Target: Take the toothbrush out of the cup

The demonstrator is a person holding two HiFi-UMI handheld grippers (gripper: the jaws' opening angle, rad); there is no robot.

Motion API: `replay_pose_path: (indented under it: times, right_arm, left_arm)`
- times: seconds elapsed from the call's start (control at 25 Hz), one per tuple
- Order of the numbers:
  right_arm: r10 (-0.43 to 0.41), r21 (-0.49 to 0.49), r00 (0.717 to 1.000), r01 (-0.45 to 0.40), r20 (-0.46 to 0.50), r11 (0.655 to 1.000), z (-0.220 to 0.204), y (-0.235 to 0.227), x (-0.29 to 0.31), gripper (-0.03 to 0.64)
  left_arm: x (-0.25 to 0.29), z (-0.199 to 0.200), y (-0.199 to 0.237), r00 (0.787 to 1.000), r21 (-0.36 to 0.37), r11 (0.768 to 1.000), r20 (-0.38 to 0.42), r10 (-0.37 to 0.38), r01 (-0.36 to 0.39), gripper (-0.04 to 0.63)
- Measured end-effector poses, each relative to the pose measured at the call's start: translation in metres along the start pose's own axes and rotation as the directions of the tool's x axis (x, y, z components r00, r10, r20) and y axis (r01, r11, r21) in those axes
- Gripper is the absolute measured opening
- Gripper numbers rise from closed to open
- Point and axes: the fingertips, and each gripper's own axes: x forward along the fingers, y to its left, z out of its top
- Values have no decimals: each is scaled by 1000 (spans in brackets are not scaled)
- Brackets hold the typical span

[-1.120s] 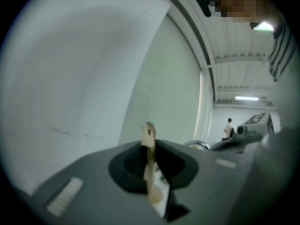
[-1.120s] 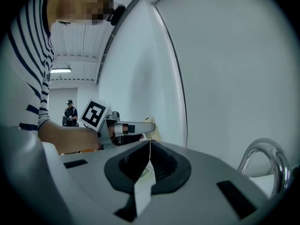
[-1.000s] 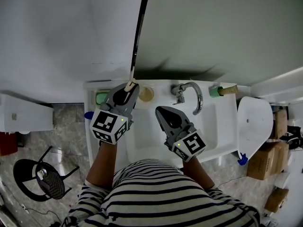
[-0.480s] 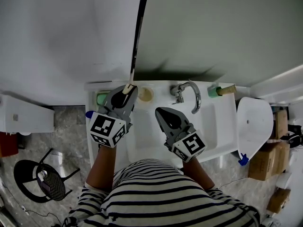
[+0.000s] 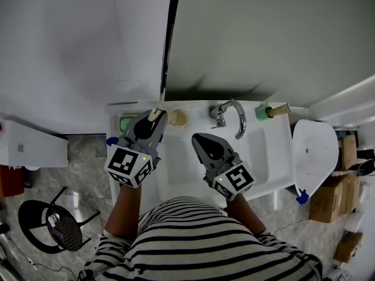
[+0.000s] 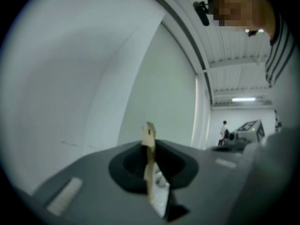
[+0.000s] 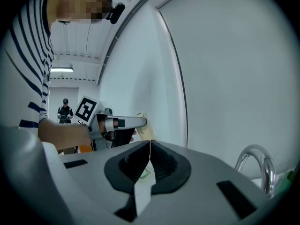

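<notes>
My left gripper (image 5: 156, 116) is shut on a thin beige toothbrush (image 5: 156, 111), whose end sticks out past the fingertips. In the left gripper view the toothbrush (image 6: 149, 136) stands upright between the closed jaws. The tan cup (image 5: 178, 117) sits on the back rim of the sink, just right of the toothbrush and apart from it. My right gripper (image 5: 197, 137) hovers over the basin, shut with nothing in it. The right gripper view shows the left gripper (image 7: 118, 123) with the toothbrush (image 7: 145, 126) at its tip.
The white sink (image 5: 176, 168) has a chrome faucet (image 5: 232, 113) at the back middle. A green dish (image 5: 125, 123) sits at the back left and a green item with a wooden handle (image 5: 273, 111) at the back right. A white wall rises right behind.
My left gripper has drawn back toward me and leftward with the toothbrush, away from the cup. The right gripper has stayed put.
</notes>
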Motion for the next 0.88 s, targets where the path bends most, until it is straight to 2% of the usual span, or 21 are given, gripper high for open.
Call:
replay_pose_path:
  times: [0.44, 0.88]
  right_arm:
    - [-11, -9, 1000, 11, 11, 1000, 5, 9, -12, 8]
    - [-56, -6, 998, 56, 38, 998, 8, 22, -31, 8]
  left_arm:
    - [-16, 6, -20, 999, 13, 999, 8, -31, 31, 37]
    - [-34, 9, -44, 997, 19, 996, 7, -83, 82, 37]
